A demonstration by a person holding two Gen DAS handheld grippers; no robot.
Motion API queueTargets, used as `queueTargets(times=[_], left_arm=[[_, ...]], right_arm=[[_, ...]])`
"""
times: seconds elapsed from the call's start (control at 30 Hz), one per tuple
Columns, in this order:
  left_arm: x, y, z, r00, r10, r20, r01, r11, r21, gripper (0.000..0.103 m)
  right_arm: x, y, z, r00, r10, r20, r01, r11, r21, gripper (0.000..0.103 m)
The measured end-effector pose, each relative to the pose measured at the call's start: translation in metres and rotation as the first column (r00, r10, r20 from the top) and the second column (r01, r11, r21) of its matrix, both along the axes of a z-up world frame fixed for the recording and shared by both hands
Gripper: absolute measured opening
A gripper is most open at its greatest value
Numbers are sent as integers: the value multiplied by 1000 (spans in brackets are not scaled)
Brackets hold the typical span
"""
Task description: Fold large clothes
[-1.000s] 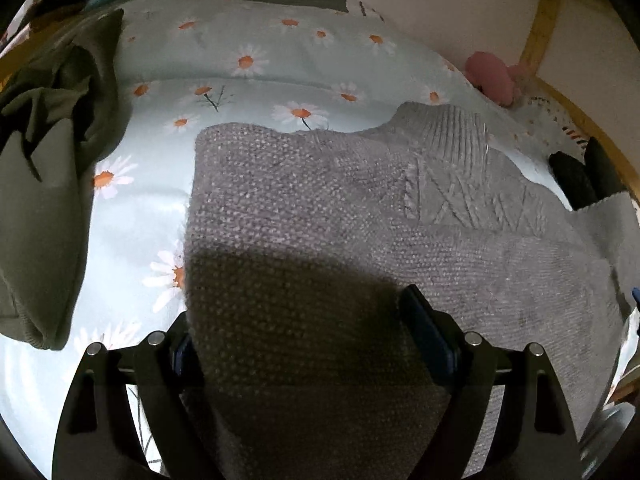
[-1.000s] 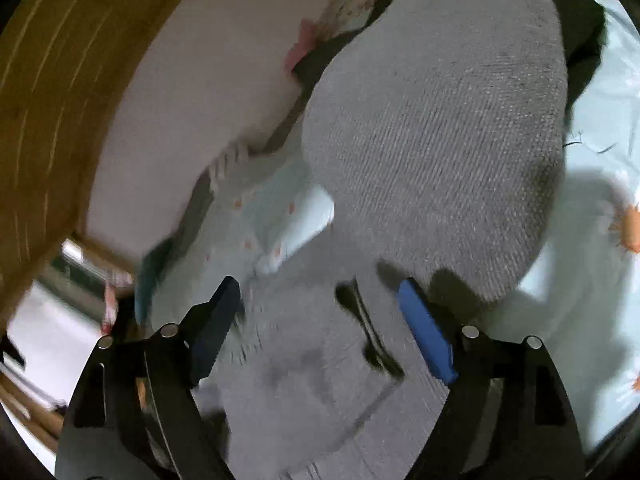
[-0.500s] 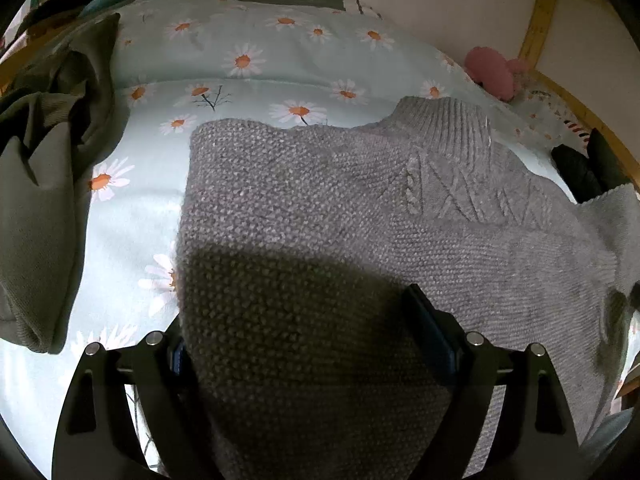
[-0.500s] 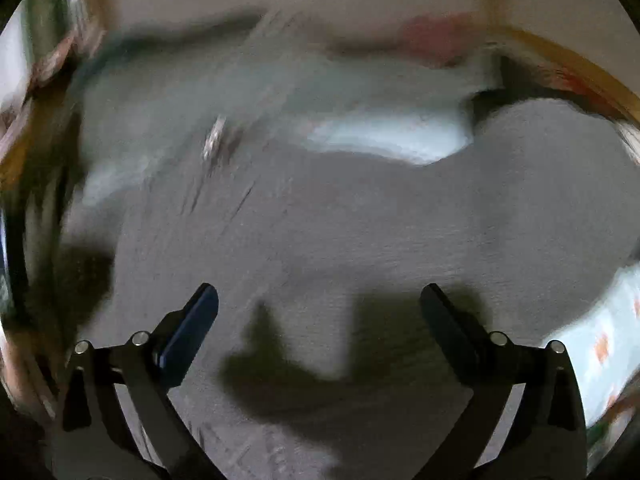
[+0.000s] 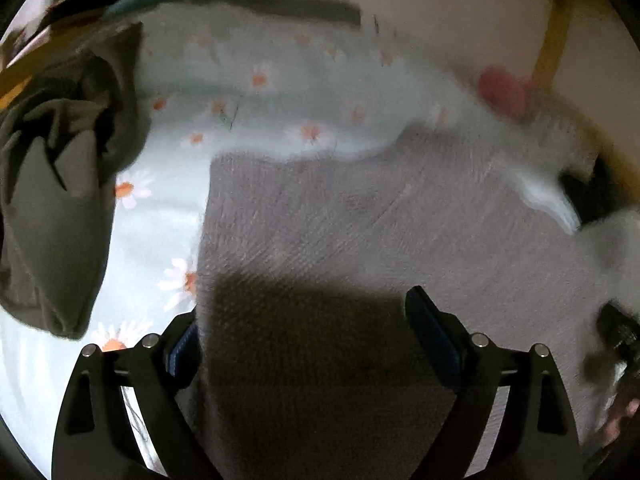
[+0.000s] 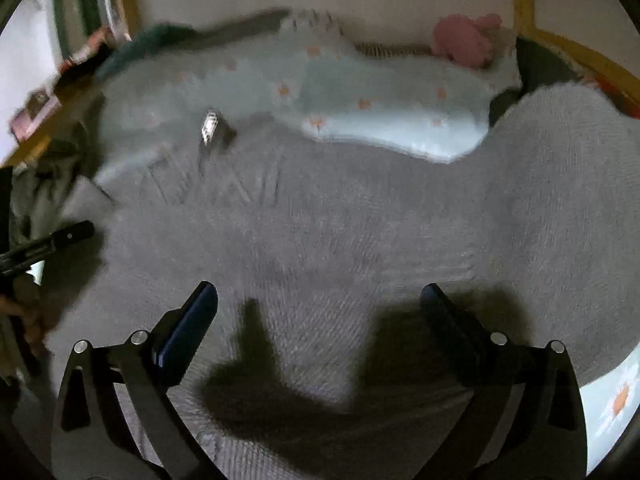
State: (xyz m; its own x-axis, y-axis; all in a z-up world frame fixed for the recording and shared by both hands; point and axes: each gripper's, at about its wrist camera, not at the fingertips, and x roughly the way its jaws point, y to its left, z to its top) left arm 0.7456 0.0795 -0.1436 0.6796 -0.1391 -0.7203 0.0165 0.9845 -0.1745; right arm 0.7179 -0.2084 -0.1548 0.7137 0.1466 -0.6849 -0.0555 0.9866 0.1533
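A grey knit sweater point(image 5: 340, 220) lies spread on the daisy-print bedsheet point(image 5: 260, 112), its collar toward the wall. My left gripper point(image 5: 302, 308) hovers low over the sweater's left edge with its jaws wide apart. The knit's edge hides part of the left pad, and no pad presses on the cloth. In the right wrist view the sweater point(image 6: 360, 220) fills the middle, a sleeve bulging at the right. My right gripper point(image 6: 319, 288) stands open above it, with nothing between its fingers. A small white tag point(image 6: 210, 128) shows near the collar.
A crumpled olive garment point(image 5: 52, 200) lies on the sheet to the left. A pink plush toy point(image 6: 464, 40) and a dark garment point(image 6: 540, 64) sit by the wall. A wooden frame point(image 5: 554, 28) borders the bed. The left gripper's black fingers point(image 6: 68, 236) show at the left edge.
The right wrist view has rolled from tilted to level and swept across the sweater, its jaws spreading wider. The left view has risen slightly and blurred; the right gripper now shows at its right edge.
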Motion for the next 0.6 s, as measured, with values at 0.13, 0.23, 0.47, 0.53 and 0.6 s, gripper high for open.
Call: queueTargets(times=[0.13,0.23,0.47,0.53,0.6], left_arm=[[-14,-39,36,997,43,58,-40,998,-50,97],[-18,-81,35,997,61,38,-59,997,-40,97],[-32,-150,52,970,121,212,-168,962,217,97],[-30,-149,69,943,159,292,-249,920,304,97],[-24,-136,85,941,155,299,-225,951,215,97]], right_arm=[[-4,-39,26,997,-23,73,15,994,107,100],[-5,-77,33,994,-62,88,46,985,165,100],[-23,-198,31,973,-211,92,195,969,151,100],[-26,-228,31,965,-241,106,224,963,152,100],[-30,-262,33,947,-298,123,274,944,181,100]])
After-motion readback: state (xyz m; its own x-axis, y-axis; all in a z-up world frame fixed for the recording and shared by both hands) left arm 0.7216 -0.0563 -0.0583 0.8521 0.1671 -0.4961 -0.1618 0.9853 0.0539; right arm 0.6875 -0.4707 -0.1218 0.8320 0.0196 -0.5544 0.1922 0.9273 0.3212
